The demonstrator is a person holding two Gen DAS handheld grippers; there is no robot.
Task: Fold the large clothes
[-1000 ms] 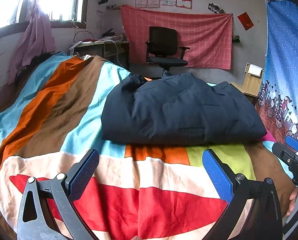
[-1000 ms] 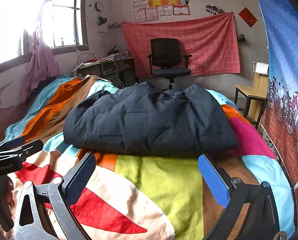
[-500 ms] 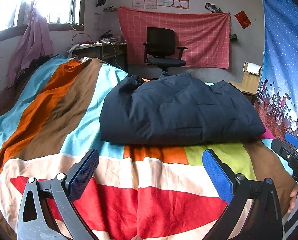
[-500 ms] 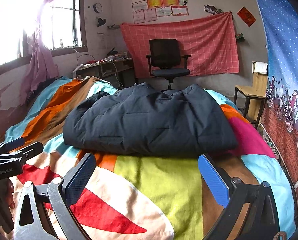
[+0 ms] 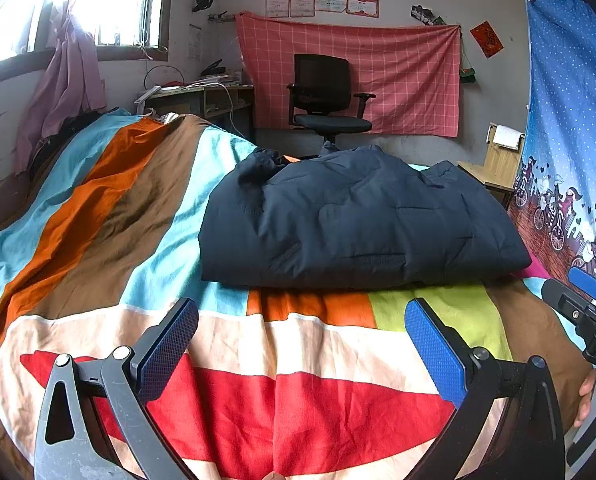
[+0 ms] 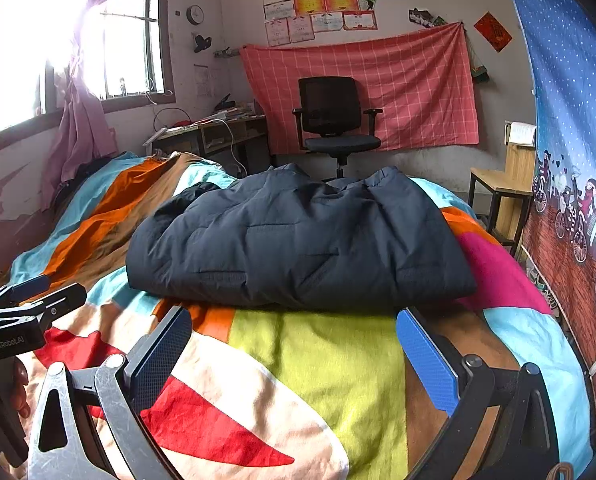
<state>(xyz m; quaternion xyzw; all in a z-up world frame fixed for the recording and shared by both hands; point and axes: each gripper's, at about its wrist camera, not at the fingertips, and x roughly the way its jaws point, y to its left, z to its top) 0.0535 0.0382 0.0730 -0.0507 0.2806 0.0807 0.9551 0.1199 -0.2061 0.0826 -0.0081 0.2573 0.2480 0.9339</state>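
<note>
Lying folded into a thick bundle, the dark navy quilted jacket (image 5: 357, 220) sits mid-frame on the bed's bright striped patchwork cover (image 5: 298, 380). At the bottom of the left wrist view, the left hand-held gripper (image 5: 301, 344) is spread wide over the cover, gripping nothing. The right hand-held gripper (image 6: 294, 352) is equally wide and empty, short of the jacket's near edge.
</note>
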